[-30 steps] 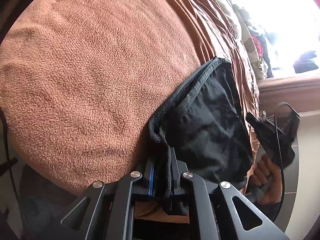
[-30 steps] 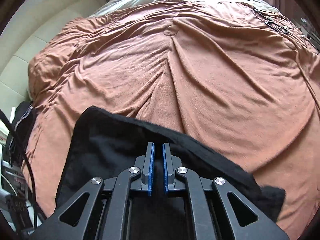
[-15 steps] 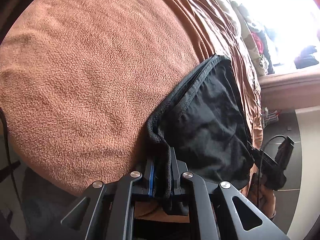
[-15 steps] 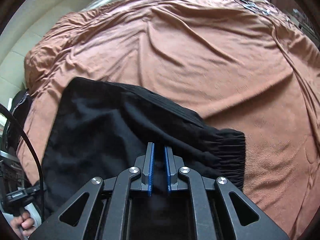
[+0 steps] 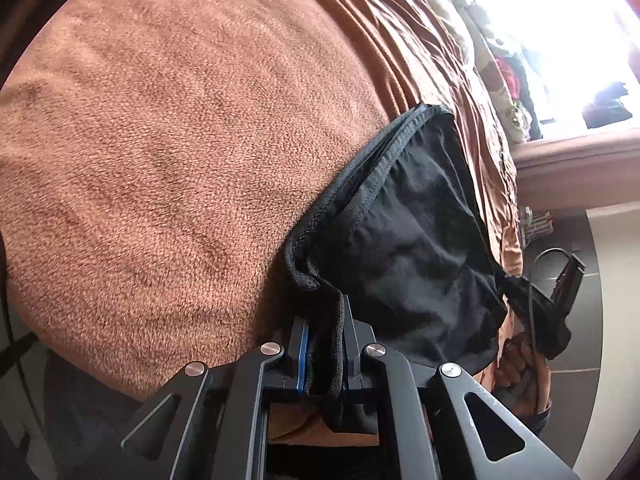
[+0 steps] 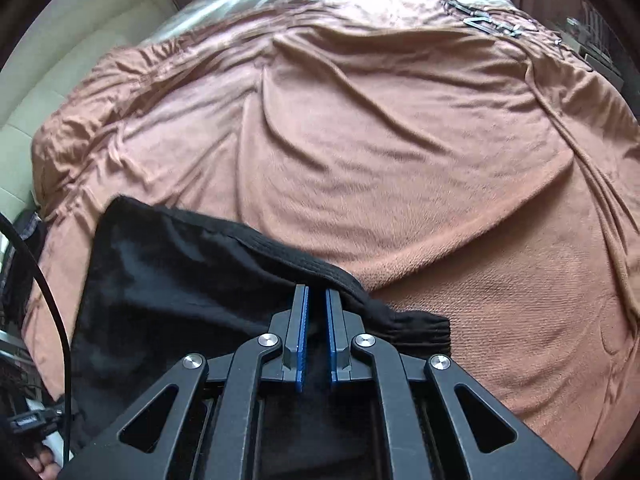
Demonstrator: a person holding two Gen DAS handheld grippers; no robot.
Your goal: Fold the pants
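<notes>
Right wrist view: right gripper (image 6: 316, 300) clamped on black pants (image 6: 180, 280), waistband drawn back across blanket (image 6: 400, 160). Left gripper (image 5: 324, 344) pinching hem unchanged. Likely squaring the fold.

Both handheld grippers angle steeply downward, the left gripper (image 5: 325, 344) clamped tight on black fabric, the right gripper (image 6: 316, 336) nearly closed with dark cloth between its blue pads (image 6: 302, 344), a hand (image 5: 516, 364) gripping its handle.

Bed (image 6: 400, 160): covered by a rust-brown fleece blanket (image 5: 180, 160), rumpled into long creases toward the far end. Black pants (image 6: 168, 288) are laid directly on the blanket at the near edge, their hemmed border (image 5: 372, 172) seen raised off it.
</notes>
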